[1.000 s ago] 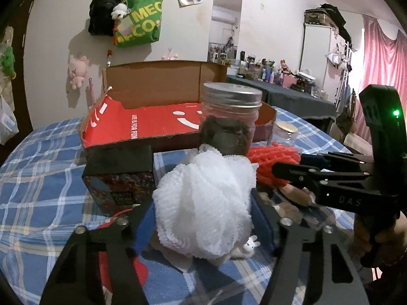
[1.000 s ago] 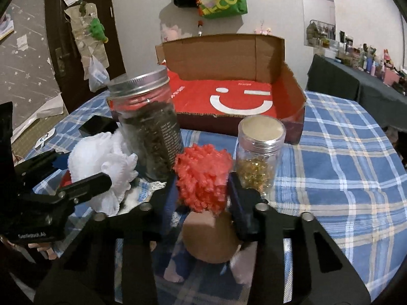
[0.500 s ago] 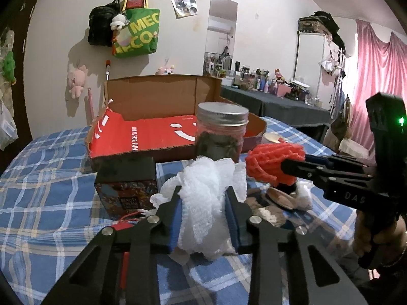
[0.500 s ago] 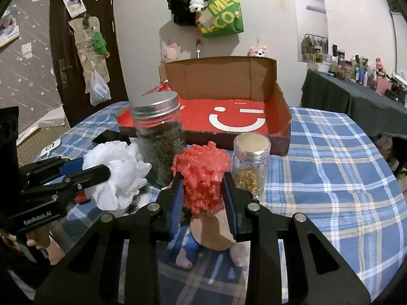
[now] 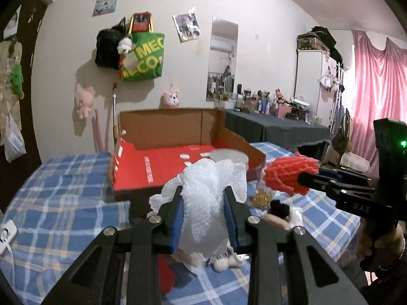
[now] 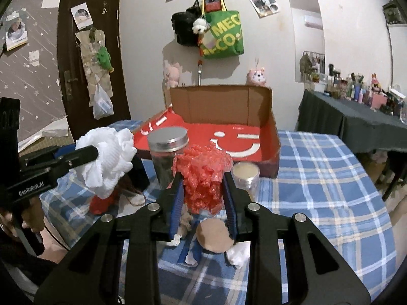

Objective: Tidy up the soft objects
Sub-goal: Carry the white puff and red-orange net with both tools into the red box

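Lifted higher, each tool grips a pouf upright: white pouf (image 5: 206, 200), red pouf (image 6: 202, 175).

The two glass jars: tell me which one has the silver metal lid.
The taller jar, left of the red mesh pouf and filled with dark contents. The short jar on the right has a pale beige lid and golden contents.

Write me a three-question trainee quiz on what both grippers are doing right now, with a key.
1. True or false: the left gripper is shut on the white bath puff.
2. What does the right gripper hold? A) the red bath puff B) the tall jar C) nothing
3. Fill in: beyond both puffs, on the checked tablecloth, sits an open ____ box.

Key: 1 true; 2 A; 3 cardboard.
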Motion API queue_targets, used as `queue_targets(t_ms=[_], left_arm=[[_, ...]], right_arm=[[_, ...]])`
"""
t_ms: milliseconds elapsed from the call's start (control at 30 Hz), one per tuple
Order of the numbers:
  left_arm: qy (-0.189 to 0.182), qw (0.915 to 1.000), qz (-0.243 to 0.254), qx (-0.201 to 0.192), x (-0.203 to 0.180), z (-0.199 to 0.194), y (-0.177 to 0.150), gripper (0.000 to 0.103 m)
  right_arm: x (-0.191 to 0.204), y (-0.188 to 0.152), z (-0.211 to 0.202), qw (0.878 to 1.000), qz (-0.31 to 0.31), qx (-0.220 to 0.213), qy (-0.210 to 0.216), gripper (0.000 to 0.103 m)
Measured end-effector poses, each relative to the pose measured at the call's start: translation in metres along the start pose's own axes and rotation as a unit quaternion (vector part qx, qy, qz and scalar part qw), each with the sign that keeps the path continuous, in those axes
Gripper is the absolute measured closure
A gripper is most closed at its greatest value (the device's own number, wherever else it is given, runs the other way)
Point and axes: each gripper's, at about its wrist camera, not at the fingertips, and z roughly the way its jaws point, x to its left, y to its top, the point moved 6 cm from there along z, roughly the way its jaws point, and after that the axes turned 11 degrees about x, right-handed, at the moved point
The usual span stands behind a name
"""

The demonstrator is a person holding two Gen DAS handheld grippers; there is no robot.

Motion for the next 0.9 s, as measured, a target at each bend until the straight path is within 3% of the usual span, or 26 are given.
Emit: queue_targets(t_ms=[267,533,900], left_arm=[[0.017,0.9992,0.026,-0.024,0.010,-0.011,0.028,0.072],[0.002,0.9984,0.055,-0.013,0.012,0.002,0.066,0.072],[-0.012,0.9950,0.093,0.034,0.022,0.048,0.112,0.072]], right_arm=[[-0.002,0.028,-0.014,0.999,-0.019,-0.029,-0.006,0.075],[-0.005,0.062,-0.009,0.998,-0.047,-0.037,-0.003,0.075],[-0.012,0.112,0.037,0.996,-0.087,0.012,0.022,0.075]])
